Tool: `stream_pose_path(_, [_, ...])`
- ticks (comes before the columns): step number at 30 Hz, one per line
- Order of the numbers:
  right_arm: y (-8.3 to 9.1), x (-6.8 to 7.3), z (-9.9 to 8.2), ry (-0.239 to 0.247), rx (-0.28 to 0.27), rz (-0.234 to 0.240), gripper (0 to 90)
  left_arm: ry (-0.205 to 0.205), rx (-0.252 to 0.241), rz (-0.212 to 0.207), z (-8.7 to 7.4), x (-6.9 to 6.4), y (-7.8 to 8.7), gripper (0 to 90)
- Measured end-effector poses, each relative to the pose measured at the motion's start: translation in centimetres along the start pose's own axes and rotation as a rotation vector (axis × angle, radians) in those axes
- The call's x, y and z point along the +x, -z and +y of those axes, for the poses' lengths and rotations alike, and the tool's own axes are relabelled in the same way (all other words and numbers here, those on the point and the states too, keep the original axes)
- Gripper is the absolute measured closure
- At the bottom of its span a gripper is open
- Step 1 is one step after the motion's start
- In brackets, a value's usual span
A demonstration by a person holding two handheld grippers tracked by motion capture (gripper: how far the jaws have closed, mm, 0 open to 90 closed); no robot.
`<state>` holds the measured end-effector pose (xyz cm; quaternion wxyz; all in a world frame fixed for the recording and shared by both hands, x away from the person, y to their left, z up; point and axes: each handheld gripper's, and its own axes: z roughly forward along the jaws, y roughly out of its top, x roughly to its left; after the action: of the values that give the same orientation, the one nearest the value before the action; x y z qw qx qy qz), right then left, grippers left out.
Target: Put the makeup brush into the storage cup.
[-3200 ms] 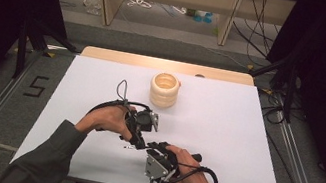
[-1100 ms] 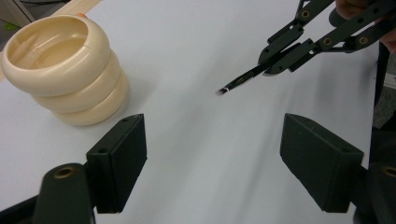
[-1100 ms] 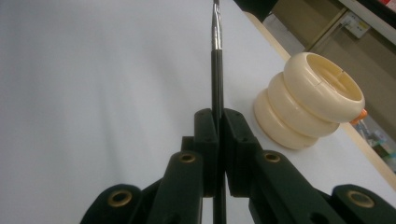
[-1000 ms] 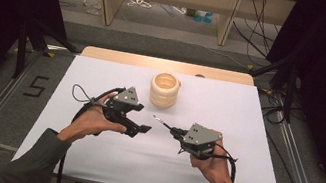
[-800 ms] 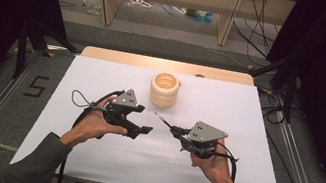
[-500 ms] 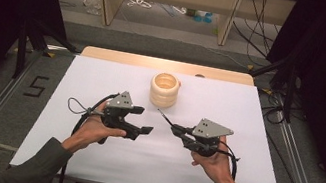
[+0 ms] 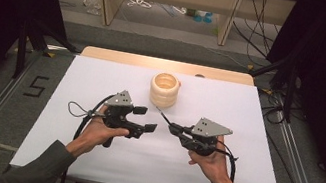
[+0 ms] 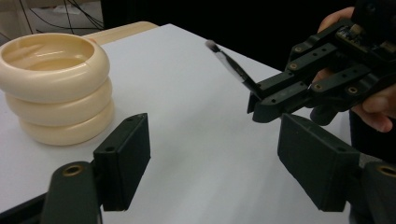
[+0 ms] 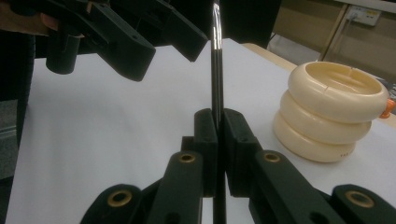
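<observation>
My right gripper [image 7: 176, 128] is pinched tight on a thin dark rod [image 9: 215, 70], its tip pointing toward the cream ringed holder [image 7: 164, 89] at the far middle of the white table [image 7: 254, 138]. My left gripper [image 7: 145, 119] hangs spread and empty beside it. I worry the slim rod could pivot between the pads, or I clip the holder and topple it

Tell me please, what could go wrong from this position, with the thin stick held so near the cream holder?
1. The right gripper pinches the thin dark stick at its lower part, so the long free end could swing or slip.
2. That tip points toward the cream ringed holder; a push might tip it.
3. The open left gripper is close and could knock the stick.
</observation>
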<state>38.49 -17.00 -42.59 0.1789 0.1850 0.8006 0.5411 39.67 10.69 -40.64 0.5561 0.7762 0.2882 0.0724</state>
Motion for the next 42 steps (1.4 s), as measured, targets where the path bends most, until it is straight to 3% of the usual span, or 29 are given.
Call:
stream_pose_path(4, [-0.2, 0.1, 0.0, -0.001, 0.002, 0.008, 85.4, -0.017, -0.008, -0.009, 0.1, -0.3, -0.1, 26.2])
stream_pose_path(11, [-0.3, 0.2, 0.1, -0.007, -0.047, 0.016, 85.4, -0.015, -0.028, -0.018, 0.3, -0.6, -0.4, 26.5])
stream_pose_path(17, [-0.5, 0.4, 0.2, -0.007, -0.060, 0.022, 85.3, 0.000, -0.058, -0.029, 0.4, -0.5, -0.5, 29.5])
stream_pose_path(24, [-0.8, 0.7, 0.2, -0.011, -0.081, 0.028, 85.3, 0.065, -0.091, -0.051, 0.5, -0.5, -0.6, 34.5])
stream_pose_path(30, [-0.9, 0.8, 0.2, -0.010, -0.091, 0.027, 85.2, 0.053, -0.088, -0.062, 0.5, -0.4, -0.8, 37.9])
stream_pose_path(33, [-0.9, 0.9, 0.2, -0.005, -0.082, 0.033, 85.2, 0.076, -0.096, -0.058, 0.5, -0.4, -0.9, 41.1])
stream_pose_path(42, [-1.1, 1.1, 0.2, -0.012, -0.100, 0.037, 85.2, 0.088, -0.120, -0.083, 0.5, -0.2, -1.1, 47.0])
